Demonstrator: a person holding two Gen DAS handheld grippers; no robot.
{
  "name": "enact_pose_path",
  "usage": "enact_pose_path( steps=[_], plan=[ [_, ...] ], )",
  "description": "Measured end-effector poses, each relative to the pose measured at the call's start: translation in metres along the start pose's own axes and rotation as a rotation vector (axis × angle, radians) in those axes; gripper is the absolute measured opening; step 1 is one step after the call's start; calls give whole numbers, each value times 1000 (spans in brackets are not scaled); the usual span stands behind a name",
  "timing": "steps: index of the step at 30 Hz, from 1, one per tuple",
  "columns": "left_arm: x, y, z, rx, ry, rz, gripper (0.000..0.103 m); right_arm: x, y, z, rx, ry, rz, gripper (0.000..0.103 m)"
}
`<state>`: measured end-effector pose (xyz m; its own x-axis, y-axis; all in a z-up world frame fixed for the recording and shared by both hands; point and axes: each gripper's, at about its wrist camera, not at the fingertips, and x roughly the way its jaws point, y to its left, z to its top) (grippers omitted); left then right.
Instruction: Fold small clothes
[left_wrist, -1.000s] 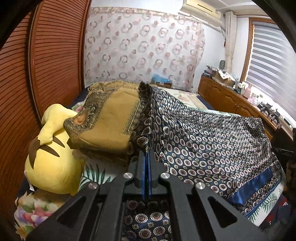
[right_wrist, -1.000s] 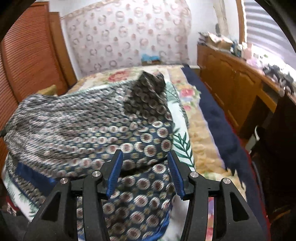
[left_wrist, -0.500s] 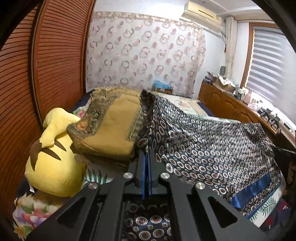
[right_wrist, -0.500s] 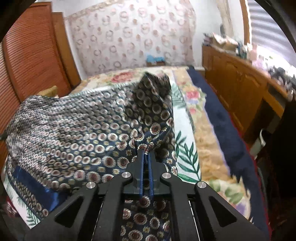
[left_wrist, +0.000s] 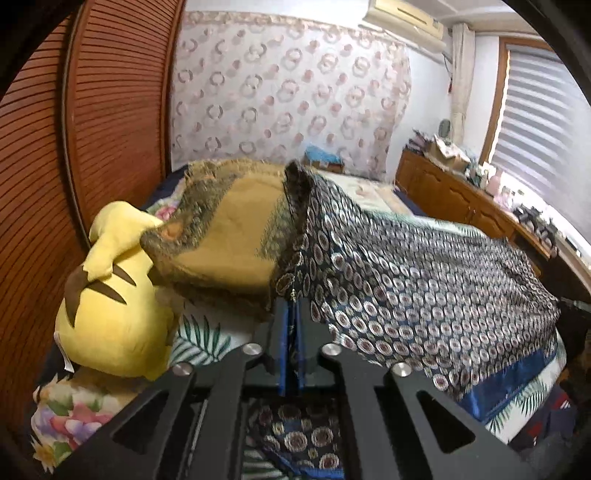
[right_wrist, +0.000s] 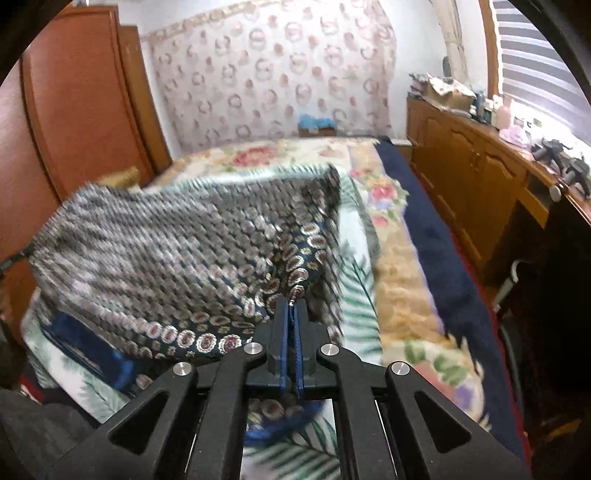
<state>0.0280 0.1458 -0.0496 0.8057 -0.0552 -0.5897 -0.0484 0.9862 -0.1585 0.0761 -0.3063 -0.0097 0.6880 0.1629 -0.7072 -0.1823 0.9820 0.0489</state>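
A dark blue patterned garment (left_wrist: 424, 288) with ringed medallions and a plain blue band is stretched out above the bed. My left gripper (left_wrist: 293, 306) is shut on its near left corner, and fabric hangs down behind the fingers. In the right wrist view the same garment (right_wrist: 184, 251) is blurred and lifted off the leaf-print sheet. My right gripper (right_wrist: 293, 302) is shut on its near right corner. The cloth spans tautly between the two grippers.
A yellow plush toy (left_wrist: 110, 295) lies at the left by the wooden slatted door. An ochre patterned cushion (left_wrist: 229, 229) rests behind it. A floral bedspread (right_wrist: 406, 280) covers the bed, and a cluttered wooden sideboard (right_wrist: 472, 177) runs along the right wall under the window.
My right gripper went from open over the garment to shut on its corner, then lifted it off the sheet. My left gripper kept its grip and stayed in place.
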Motion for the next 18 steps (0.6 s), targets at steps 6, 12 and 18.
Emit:
enact_pose_path(
  steps=[6,12,18],
  plan=[
    [-3,-6,-12,30,44,7,23,3,1,7,6,-28,-26,30],
    [4,-2,-27,19,91,18,28,3,24,9,-29,-60,-11,63],
    [15,2,-35,9,126,22,29,29,57,4,-69,-17,33,65]
  ],
)
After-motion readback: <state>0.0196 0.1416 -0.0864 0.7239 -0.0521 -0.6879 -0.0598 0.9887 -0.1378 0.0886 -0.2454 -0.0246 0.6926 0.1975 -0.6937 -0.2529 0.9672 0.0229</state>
